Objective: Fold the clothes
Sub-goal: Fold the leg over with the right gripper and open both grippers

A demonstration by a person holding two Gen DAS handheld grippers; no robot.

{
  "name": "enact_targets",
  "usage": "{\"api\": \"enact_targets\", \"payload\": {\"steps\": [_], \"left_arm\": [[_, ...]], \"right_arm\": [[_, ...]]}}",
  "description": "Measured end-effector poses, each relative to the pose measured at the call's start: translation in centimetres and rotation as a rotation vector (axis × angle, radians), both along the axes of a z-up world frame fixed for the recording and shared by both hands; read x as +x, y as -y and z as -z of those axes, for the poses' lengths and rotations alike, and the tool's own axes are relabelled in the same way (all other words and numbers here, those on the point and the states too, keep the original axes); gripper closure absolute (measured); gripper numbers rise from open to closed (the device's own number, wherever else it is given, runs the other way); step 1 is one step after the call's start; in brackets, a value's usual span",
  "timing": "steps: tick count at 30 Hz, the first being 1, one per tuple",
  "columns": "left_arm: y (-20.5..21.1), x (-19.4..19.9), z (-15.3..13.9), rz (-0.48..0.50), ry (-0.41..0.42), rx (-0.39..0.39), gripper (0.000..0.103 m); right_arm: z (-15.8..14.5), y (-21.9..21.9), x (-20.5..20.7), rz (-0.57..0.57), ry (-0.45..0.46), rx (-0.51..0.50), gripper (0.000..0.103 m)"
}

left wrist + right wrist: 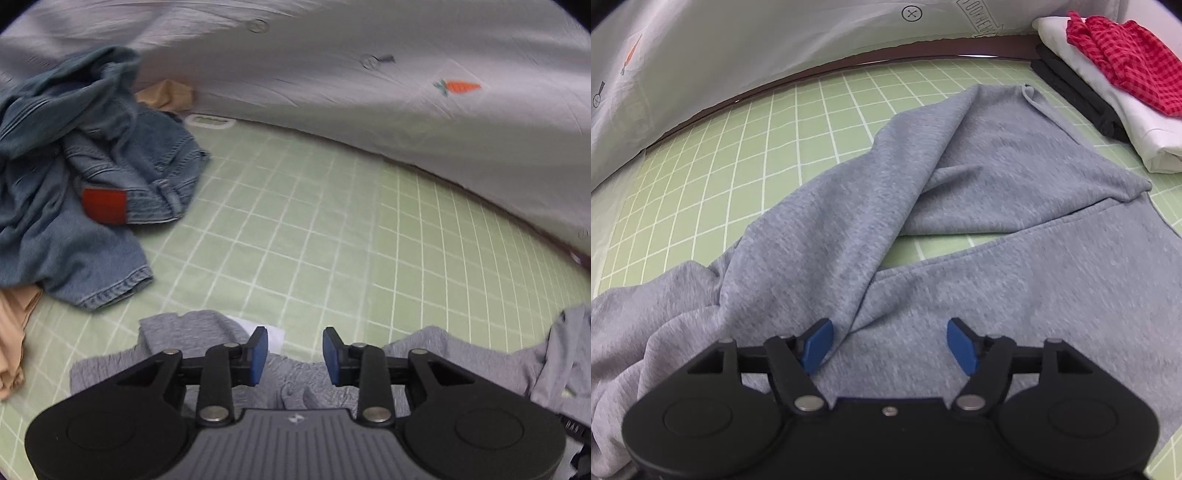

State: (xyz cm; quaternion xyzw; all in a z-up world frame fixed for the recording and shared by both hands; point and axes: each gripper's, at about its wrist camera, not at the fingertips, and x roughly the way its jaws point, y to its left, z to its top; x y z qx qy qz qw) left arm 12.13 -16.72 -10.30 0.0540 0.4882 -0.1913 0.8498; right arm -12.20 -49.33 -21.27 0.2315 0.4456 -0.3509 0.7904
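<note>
A grey knit garment (979,229) lies loosely spread and partly doubled over on the green grid mat (720,155). My right gripper (888,345) stands open just above it, blue pads apart, with a raised fold of the cloth touching the left pad (816,345). In the left wrist view the same grey garment (295,384) lies bunched under my left gripper (294,354), whose jaws stand open with only slack cloth below the gap. A white label (266,334) shows beside the left pad.
A heap of blue denim (92,173) with a red patch (104,205) lies at the mat's left, with peach cloth (14,339) beside it. A pale quilt with a carrot print (458,86) borders the far side. Folded white, black and red-checked clothes (1123,66) are stacked at the far right.
</note>
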Motion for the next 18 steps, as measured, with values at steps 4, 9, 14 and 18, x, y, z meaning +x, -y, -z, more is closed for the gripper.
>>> {"api": "enact_targets", "payload": {"steps": [4,9,14,18], "left_arm": [[3.6,-1.2,3.2,0.173,-0.043,0.136,0.06],[4.0,-1.9,5.2,0.145,-0.108,0.141,0.054],[2.9,-1.4,4.4,0.097,-0.185,0.019,0.039],[3.2,-1.5,4.6,0.099,-0.201,0.028,0.039]], "right_arm": [[0.0,0.1,0.0,0.017,0.005,0.005,0.03],[-0.1,0.5,-0.2,0.052,0.001,0.011,0.028],[0.1,0.7,0.3,0.055,-0.021,0.001,0.025],[0.2,1.0,0.7,0.057,-0.026,-0.004,0.023]]}}
